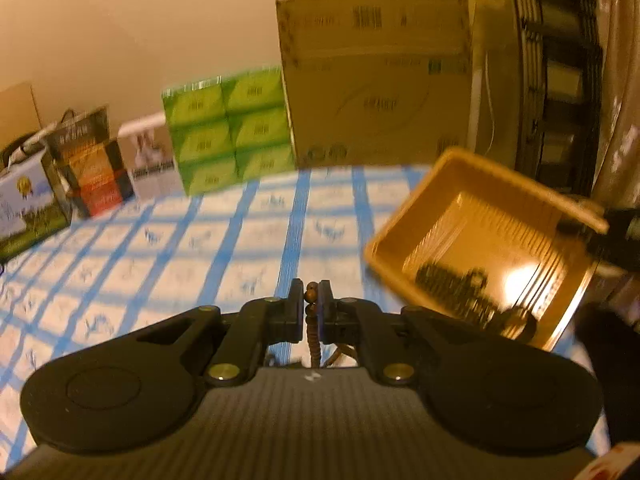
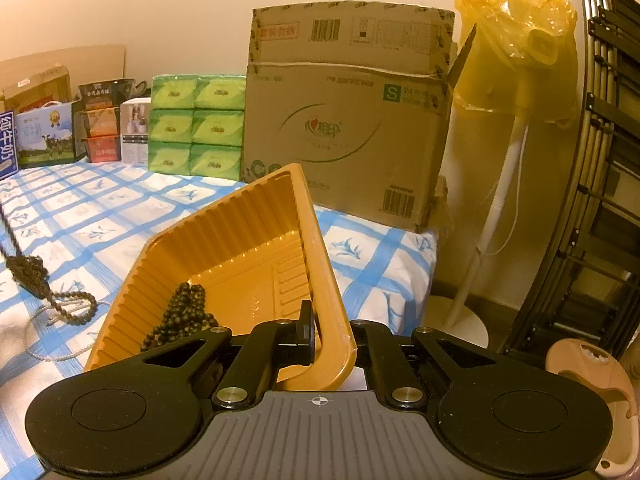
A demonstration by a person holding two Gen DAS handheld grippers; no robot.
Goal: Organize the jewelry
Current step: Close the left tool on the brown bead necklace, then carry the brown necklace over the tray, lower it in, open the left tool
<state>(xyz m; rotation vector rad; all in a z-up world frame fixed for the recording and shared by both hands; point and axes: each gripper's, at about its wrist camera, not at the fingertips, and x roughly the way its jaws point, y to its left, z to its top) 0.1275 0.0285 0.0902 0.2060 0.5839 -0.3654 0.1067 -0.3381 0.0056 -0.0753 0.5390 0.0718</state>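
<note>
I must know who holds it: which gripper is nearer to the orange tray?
Right. The right gripper clamps the orange tray rim; the left gripper, apart, pinches a brown bead string.

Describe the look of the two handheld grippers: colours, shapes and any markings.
Both look alike. The left gripper and right gripper each have matte black jaws on black linkage arms, pinned with round brass-coloured metal bolts. Either side sits a large rounded black lobe with a raised circular disc. Between them lies a grey ribbed plate bearing a small white crosshair mark. No cables, sleeves or hands show.
</note>
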